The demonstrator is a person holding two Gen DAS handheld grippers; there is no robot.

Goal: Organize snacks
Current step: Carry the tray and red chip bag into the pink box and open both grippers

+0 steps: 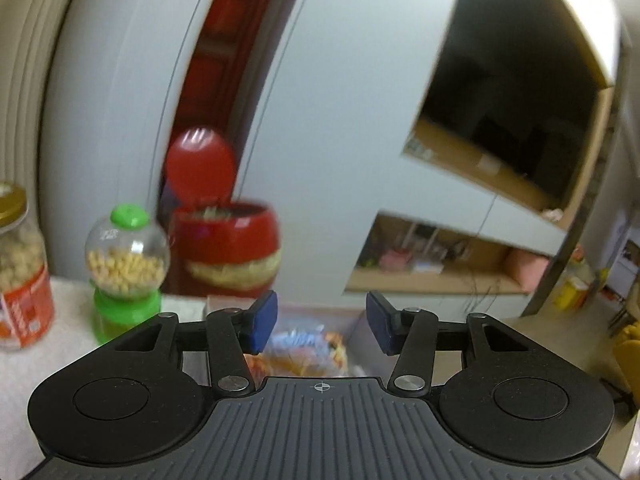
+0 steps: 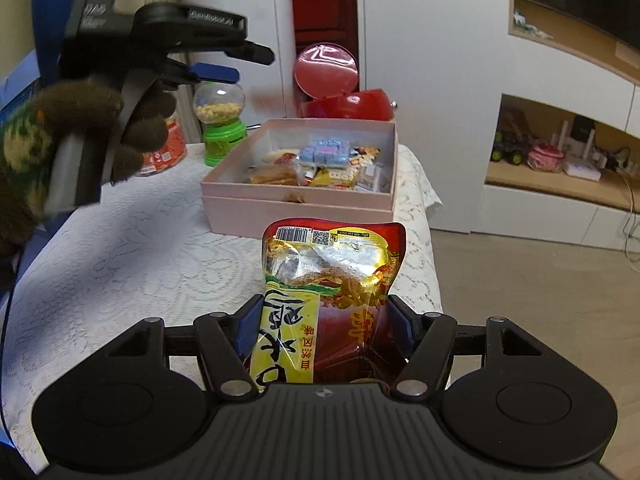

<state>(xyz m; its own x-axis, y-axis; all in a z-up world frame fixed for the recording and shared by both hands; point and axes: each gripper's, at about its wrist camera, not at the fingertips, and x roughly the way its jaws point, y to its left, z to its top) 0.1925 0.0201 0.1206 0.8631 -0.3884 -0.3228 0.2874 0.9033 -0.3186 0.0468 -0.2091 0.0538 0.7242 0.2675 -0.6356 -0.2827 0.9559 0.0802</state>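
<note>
Left black two-finger gripper with blue pads (image 1: pixel 322 322): jaws spread wide, nothing between, raised, held by brown knitted-glove hand (image 2: pixel 120 128). Right black two-finger gripper with blue pads (image 2: pixel 322 330): jaws clamped on load.

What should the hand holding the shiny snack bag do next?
Probably carry it forward and lower it over the pink box. The right gripper is shut on the snack bag, the box is open with other snacks inside, and the left gripper is open, up off to the side.

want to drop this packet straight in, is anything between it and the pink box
Nothing visible blocks it. The snack packet, clamped in the right gripper, faces bare tablecloth up to the open pink box. The left gripper hangs high and left.
</note>
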